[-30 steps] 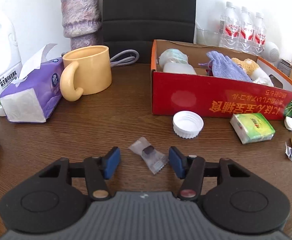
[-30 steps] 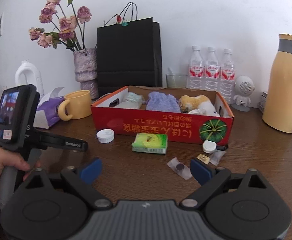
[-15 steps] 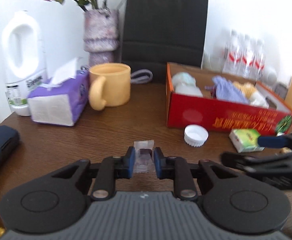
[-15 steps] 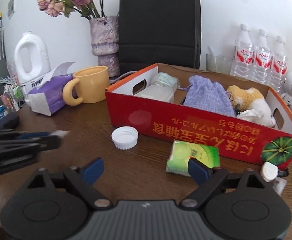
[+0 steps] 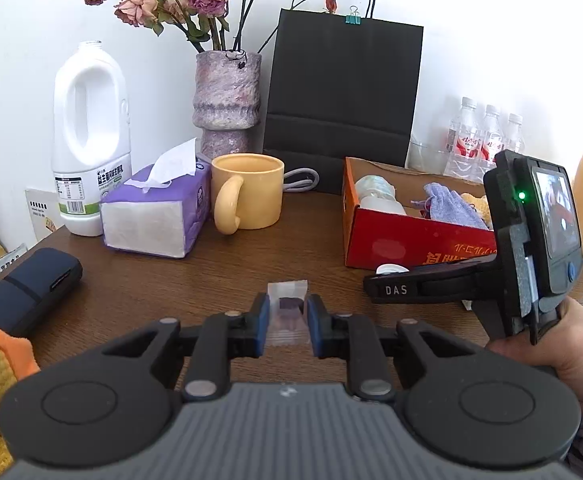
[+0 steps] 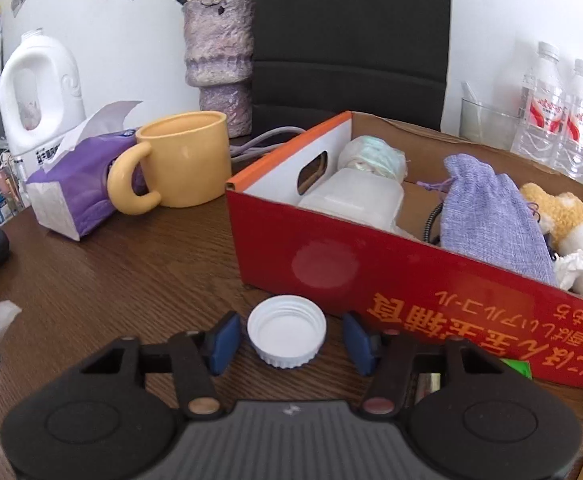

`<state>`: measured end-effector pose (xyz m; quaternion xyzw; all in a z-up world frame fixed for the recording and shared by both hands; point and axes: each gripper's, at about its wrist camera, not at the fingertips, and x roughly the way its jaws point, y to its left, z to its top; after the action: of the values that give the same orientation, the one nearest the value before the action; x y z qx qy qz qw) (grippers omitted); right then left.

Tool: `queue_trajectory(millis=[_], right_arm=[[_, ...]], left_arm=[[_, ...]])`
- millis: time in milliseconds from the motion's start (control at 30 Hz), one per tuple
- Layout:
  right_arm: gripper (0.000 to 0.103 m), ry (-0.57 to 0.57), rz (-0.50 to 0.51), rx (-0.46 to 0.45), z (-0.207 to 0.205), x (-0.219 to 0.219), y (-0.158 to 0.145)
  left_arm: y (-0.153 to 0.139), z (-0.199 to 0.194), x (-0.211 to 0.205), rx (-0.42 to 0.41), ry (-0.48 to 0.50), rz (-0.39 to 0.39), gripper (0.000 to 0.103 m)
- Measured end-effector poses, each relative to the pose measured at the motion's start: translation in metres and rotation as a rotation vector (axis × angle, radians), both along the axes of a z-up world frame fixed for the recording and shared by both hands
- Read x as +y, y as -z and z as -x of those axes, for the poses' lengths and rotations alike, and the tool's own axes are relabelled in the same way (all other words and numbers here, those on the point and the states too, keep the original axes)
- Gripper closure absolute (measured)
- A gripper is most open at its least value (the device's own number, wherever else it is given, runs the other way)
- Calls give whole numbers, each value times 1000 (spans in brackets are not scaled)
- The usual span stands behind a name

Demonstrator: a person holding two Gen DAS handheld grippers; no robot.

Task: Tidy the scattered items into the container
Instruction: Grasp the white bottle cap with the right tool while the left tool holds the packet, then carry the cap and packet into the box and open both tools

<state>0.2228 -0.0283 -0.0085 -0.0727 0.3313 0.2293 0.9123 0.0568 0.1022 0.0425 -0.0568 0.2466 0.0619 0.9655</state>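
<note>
My left gripper (image 5: 287,320) is shut on a clear candy wrapper (image 5: 287,292) with a dark sweet inside, held above the wooden table. My right gripper (image 6: 287,338) is open, its blue fingers either side of a white bottle cap (image 6: 286,330) lying on the table just in front of the red cardboard box (image 6: 391,276). The box (image 5: 411,236) holds a purple pouch (image 6: 491,220), a plush toy (image 6: 563,220) and white items. The right gripper's body and hand show in the left wrist view (image 5: 531,240).
A yellow mug (image 6: 183,160), purple tissue pack (image 6: 79,188), white jug (image 5: 91,136), flower vase (image 5: 227,100) and black bag (image 5: 339,96) stand at the back. A dark case (image 5: 23,288) lies left. Water bottles (image 6: 563,120) stand behind the box.
My left gripper closed on the candy wrapper and lifted it off the table. My right gripper moved left and forward until its open fingers flank the white cap.
</note>
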Motion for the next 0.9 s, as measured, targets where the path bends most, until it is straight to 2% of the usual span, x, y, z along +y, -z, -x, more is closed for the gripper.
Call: queue_trajectory(millis=[100,200,400,600,800,900], right_arm=[[64,-8,-4,14,12,-5,-4],[64,7,6,-44,40,-22,-14],[64,140,-11,-82,117,-85,-30],[64,247,-73,-73,190,-141,-36],[64,273,-121,-130,261,-167,-43],[64,290,-132,-130,286,-173,-41]], left_arm=[[-6,8,-2,-13,5,5,82],[-15,18,-9,-30,31,-4,82],[-30,49,-39,-70,105,-28,82],[-28,87,-90,-57,208,-15,82],[-30,128,-121,-57,260,2,81],[-33,142,-128,-55,266,9,81]])
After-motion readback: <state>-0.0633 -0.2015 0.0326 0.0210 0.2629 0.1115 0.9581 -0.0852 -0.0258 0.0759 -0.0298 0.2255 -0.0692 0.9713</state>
